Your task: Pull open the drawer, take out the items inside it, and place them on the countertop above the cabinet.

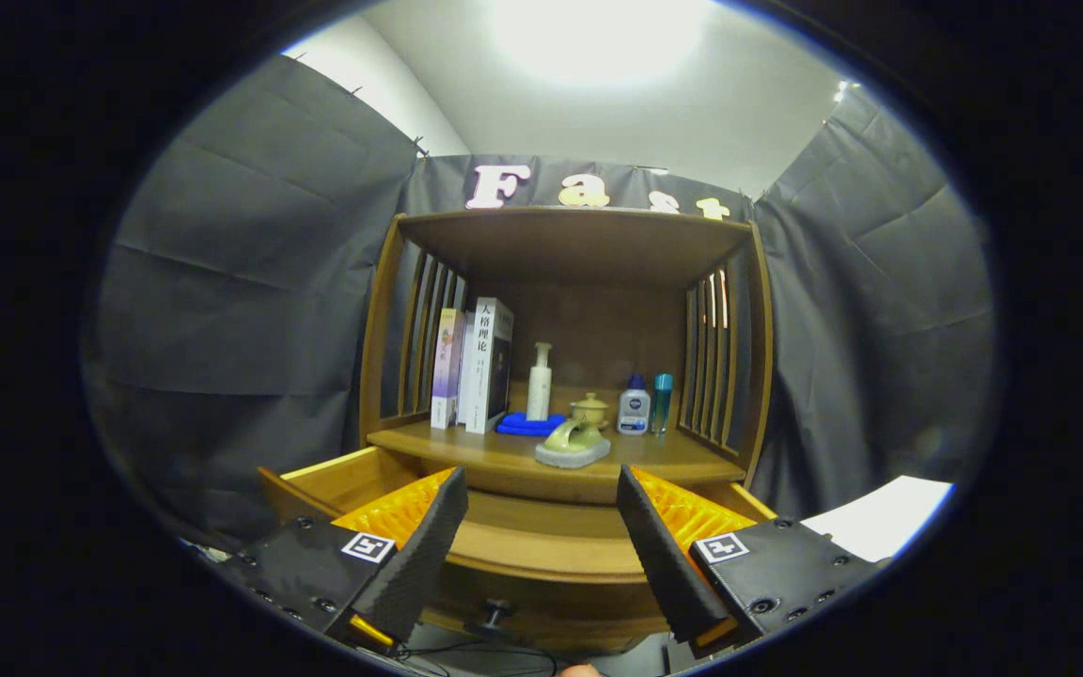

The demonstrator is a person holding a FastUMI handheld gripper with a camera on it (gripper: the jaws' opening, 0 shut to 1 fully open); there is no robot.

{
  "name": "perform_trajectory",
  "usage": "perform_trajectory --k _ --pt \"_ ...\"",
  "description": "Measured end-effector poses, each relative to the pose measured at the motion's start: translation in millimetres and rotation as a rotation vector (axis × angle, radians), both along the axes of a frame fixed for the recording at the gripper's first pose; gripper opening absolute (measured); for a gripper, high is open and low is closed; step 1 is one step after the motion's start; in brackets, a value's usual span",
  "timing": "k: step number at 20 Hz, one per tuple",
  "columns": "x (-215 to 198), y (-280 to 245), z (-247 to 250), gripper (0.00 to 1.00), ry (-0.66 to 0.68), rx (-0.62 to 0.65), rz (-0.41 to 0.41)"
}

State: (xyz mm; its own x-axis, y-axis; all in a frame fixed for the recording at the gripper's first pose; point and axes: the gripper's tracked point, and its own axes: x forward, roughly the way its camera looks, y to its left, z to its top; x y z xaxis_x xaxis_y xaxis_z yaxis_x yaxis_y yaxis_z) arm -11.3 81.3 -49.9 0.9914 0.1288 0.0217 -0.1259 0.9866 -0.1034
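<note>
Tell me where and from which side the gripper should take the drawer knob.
Grip the drawer knob at its small round head, coming straight from the front with one finger on each side. It juts out from the drawer front on a short stem, below the open gripper, whose fingers hold nothing.

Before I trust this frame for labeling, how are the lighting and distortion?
In the gripper view, the ceiling light blows out to white glare; fisheye bends the cabinet posts and cloth walls; the shelf items stay sharp; the open tongs frame the pulled-out drawer.
</note>
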Motion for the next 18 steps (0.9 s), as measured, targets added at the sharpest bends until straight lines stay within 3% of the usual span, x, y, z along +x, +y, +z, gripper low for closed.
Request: perform_trajectory --k 10,18 --pt "-37 -9 -74 1.0 0.107 -0.026 -0.003" --pt "-41 -9 -127 1.0 0.186 -0.035 -0.012"
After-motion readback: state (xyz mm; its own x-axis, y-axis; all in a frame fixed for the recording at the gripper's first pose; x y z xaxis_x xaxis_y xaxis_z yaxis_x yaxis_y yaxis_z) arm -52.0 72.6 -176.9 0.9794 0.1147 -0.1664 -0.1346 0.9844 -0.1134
